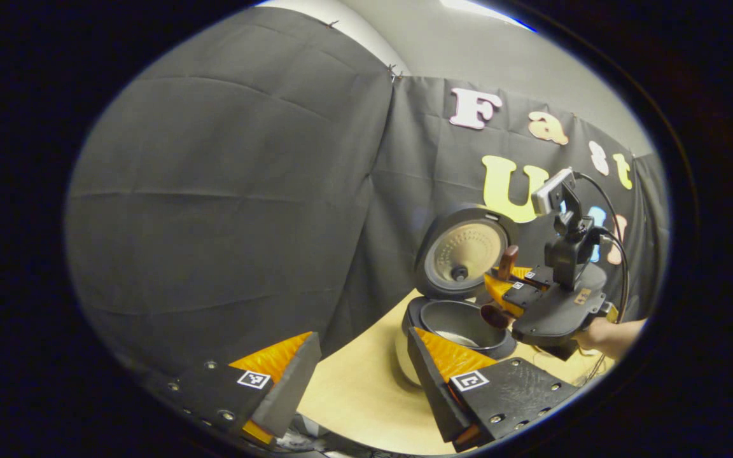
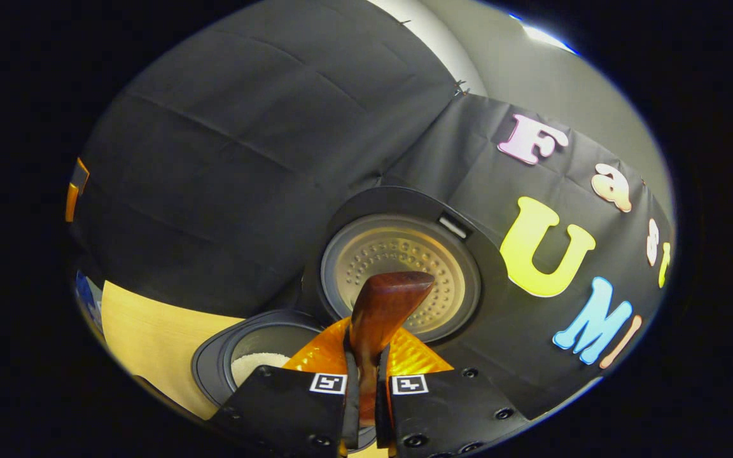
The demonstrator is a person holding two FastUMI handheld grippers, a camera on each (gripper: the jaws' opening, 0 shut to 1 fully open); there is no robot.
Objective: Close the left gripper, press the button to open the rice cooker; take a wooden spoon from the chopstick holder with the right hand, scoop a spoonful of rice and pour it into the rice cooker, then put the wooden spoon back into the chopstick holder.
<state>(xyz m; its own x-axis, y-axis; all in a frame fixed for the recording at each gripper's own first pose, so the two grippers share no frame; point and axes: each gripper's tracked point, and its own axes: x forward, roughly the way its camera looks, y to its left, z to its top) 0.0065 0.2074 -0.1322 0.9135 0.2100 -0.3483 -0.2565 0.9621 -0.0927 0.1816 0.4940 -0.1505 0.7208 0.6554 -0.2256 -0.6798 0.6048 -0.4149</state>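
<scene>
Spoon over the open rice cooker

The right gripper [image 2: 366, 381] has its jaws clenched on the wooden spoon [image 2: 382, 312], above the rice cooker [image 1: 462, 324] on the desk [image 1: 354, 388]. The left gripper [image 1: 363, 362] has released jaws.

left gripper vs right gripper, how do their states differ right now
The left gripper stands open with its fingers wide apart; the right gripper is shut on the wooden spoon. The left gripper holds nothing and sits low, in front of the rice cooker; the right gripper is up beside the cooker's open pot, with the spoon's handle end sticking up past its fingers. Both point toward the cooker with its raised lid.
</scene>
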